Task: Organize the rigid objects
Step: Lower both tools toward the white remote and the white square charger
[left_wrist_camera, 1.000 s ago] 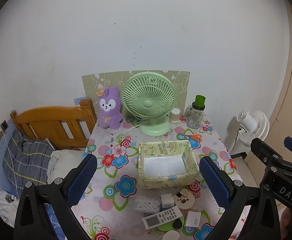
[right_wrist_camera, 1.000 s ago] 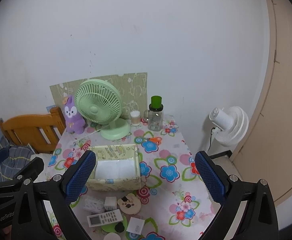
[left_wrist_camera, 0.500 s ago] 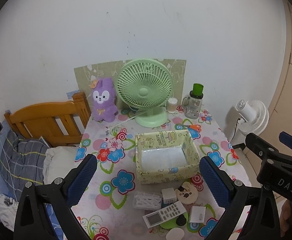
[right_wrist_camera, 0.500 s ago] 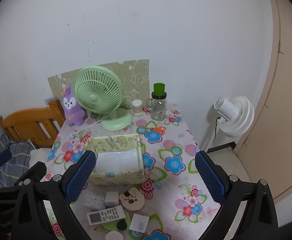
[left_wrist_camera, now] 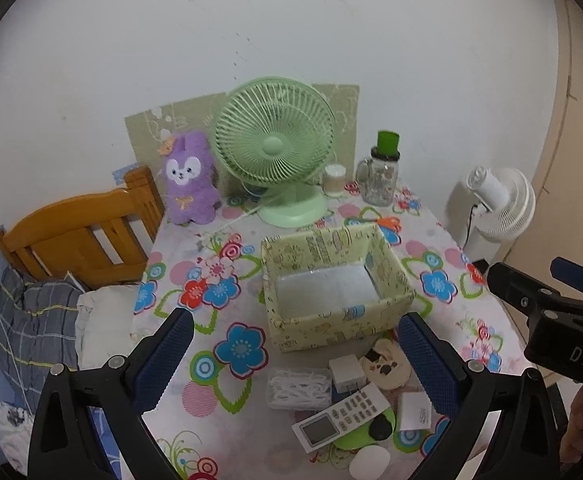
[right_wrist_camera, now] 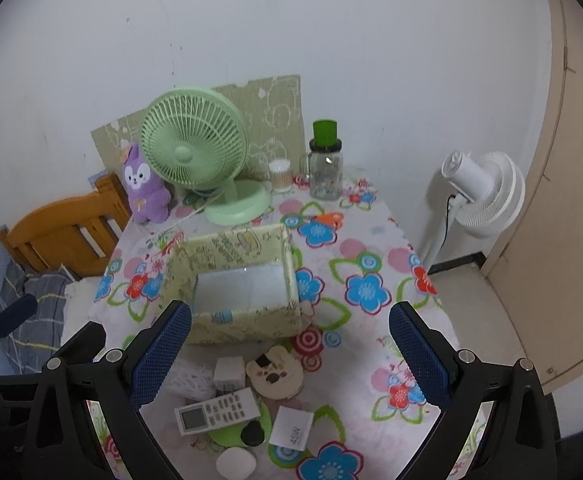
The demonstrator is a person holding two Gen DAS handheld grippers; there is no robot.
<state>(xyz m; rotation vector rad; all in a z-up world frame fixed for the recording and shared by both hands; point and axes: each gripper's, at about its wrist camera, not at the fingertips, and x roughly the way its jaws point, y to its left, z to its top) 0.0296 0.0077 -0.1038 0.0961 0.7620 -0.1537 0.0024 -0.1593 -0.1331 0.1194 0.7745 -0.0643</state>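
Note:
A pale yellow patterned box [left_wrist_camera: 395, 296] [right_wrist_camera: 247, 324] stands open and empty on the flowered table. In front of it lies a cluster of small items: a white remote control [left_wrist_camera: 341, 416] [right_wrist_camera: 217, 410], a white cube [left_wrist_camera: 346, 372] [right_wrist_camera: 229, 371], a clear case of cotton swabs [left_wrist_camera: 297, 388] [right_wrist_camera: 189, 380], a round bear-face piece [left_wrist_camera: 385, 364] [right_wrist_camera: 275, 372], a white card [left_wrist_camera: 413, 412] [right_wrist_camera: 293, 428] and a white round lid [left_wrist_camera: 369, 462] [right_wrist_camera: 236, 465]. My left gripper [left_wrist_camera: 299, 360] and right gripper [right_wrist_camera: 289, 356] both hover open above this cluster, holding nothing.
At the table's back stand a green fan [left_wrist_camera: 277, 148] [right_wrist_camera: 195, 148], a purple plush [left_wrist_camera: 189, 178] [right_wrist_camera: 144, 188], a small cup [left_wrist_camera: 334, 178] and a green-lidded jar [left_wrist_camera: 381, 172] [right_wrist_camera: 325, 164]. Orange scissors [left_wrist_camera: 387, 222] lie behind the box. A wooden bed frame [left_wrist_camera: 79, 236] is left, a white floor fan [right_wrist_camera: 479, 192] right.
Both grippers have moved closer to the table and tilted down, so the box and the small items appear larger and higher in each view. Nothing on the table has moved.

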